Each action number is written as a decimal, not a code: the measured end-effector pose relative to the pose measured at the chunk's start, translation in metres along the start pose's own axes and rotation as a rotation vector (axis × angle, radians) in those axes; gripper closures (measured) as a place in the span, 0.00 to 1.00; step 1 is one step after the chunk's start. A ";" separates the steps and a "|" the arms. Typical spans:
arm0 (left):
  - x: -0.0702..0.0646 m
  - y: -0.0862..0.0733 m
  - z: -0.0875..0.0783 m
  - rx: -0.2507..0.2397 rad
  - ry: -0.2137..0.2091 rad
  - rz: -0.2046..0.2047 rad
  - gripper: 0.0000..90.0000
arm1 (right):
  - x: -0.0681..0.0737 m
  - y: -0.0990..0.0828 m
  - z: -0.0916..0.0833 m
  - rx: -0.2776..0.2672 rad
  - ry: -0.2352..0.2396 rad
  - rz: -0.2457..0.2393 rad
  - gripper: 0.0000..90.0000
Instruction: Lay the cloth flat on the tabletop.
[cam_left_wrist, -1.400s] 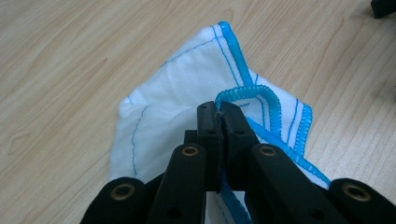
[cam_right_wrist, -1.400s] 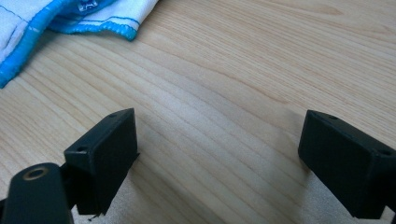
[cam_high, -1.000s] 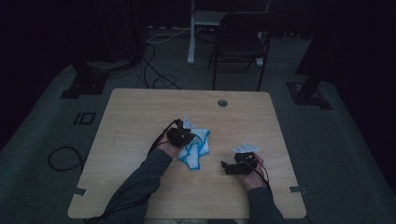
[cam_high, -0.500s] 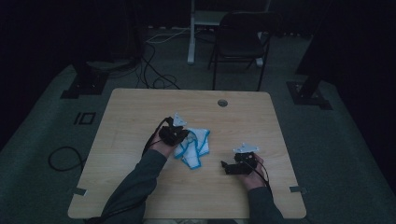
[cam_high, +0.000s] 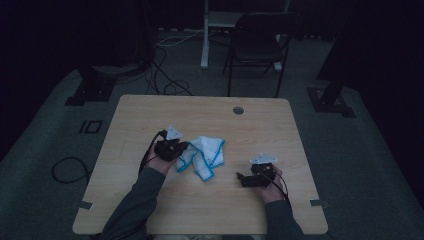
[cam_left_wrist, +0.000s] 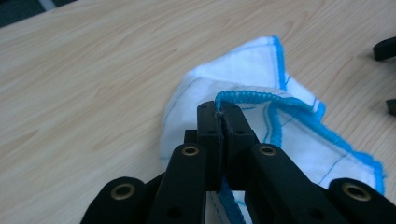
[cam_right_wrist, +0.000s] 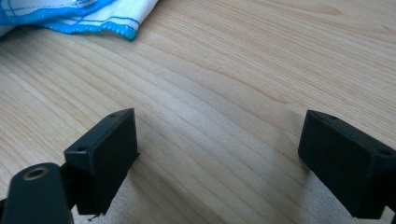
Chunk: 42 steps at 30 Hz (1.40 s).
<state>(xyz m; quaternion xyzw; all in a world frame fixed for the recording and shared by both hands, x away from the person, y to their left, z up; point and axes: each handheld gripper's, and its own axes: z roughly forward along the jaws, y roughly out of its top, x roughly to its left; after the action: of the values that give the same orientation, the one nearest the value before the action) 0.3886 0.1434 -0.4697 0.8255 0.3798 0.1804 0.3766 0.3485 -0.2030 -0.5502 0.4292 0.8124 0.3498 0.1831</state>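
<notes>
At mid-bench (cam_high: 150, 110) the white, blue-hemmed cloth (cam_high: 204, 155) is found crumpled — soft, light, limp. Left gripper (cam_left_wrist: 219, 109) fingers are clamped on its hem; right gripper (cam_right_wrist: 219, 154) fingers are spread wide, empty — another hemmed corner is judged the best hold.

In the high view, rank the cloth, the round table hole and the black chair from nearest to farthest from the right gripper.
From the right gripper:
1. Cloth, blue-edged, to its left at mid-table, pinched by the left gripper.
2. Round hole, near the table's far edge.
3. Black chair, on the floor beyond the table.
</notes>
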 end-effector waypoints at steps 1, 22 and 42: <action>0.005 -0.006 -0.002 0.006 0.010 -0.017 0.98 | 0.000 0.000 0.000 0.001 0.000 0.000 0.13; 0.042 -0.061 -0.014 0.076 0.093 -0.128 0.87 | 0.000 0.000 0.000 0.001 0.001 0.000 0.13; 0.008 -0.038 -0.024 0.005 0.025 -0.065 0.77 | 0.000 0.000 0.000 0.001 0.000 0.000 0.13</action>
<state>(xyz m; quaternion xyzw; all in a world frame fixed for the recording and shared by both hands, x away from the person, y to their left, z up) 0.3610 0.1774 -0.4833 0.8111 0.4118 0.1775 0.3754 0.3485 -0.2030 -0.5502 0.4291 0.8126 0.3495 0.1828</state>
